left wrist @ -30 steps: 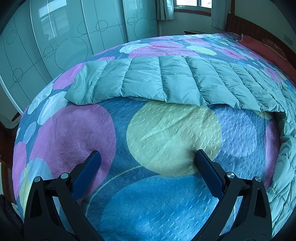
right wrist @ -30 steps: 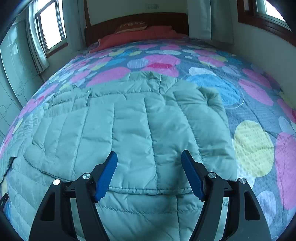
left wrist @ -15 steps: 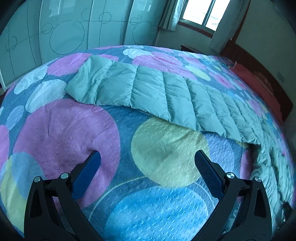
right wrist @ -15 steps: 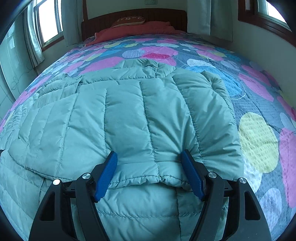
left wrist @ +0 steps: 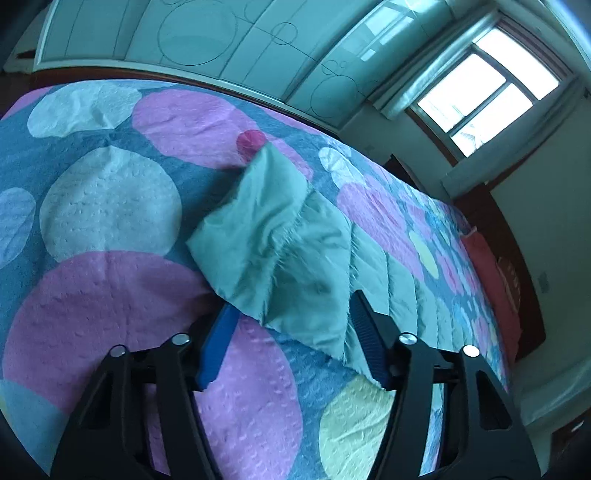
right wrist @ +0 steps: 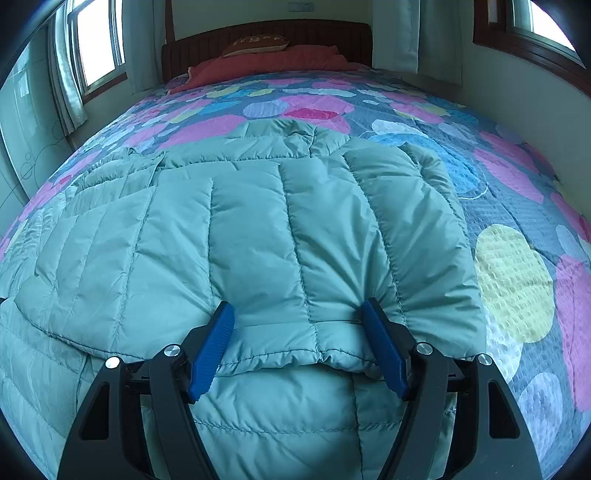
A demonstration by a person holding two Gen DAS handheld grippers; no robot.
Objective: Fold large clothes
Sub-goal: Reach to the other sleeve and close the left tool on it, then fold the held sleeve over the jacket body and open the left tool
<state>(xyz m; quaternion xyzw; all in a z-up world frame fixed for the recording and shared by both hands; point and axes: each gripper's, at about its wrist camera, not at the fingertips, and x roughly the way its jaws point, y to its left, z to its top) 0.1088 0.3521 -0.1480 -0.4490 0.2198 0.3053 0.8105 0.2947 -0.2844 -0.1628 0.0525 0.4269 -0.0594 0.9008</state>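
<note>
A large teal quilted down coat lies spread on the bed. In the right wrist view its folded-over sleeve (right wrist: 295, 236) lies across the coat's body (right wrist: 280, 417). My right gripper (right wrist: 297, 332) is open, its blue fingertips (right wrist: 384, 347) straddling the sleeve's cuff edge. In the left wrist view the other sleeve (left wrist: 280, 236) stretches out over the bedspread. My left gripper (left wrist: 291, 325) is open, its jaws on either side of that sleeve's end. The image is blurred there.
The bed has a spotted bedspread (left wrist: 92, 206) of pink, blue and yellow circles. Red pillows (right wrist: 266, 62) and a wooden headboard lie at the far end. A mirrored wardrobe (left wrist: 184, 33) and a window (left wrist: 480, 92) stand beyond the bed's left side.
My left gripper has swung left and forward, so the sleeve end now lies between its jaws. My right gripper has moved forward onto the folded sleeve's cuff edge.
</note>
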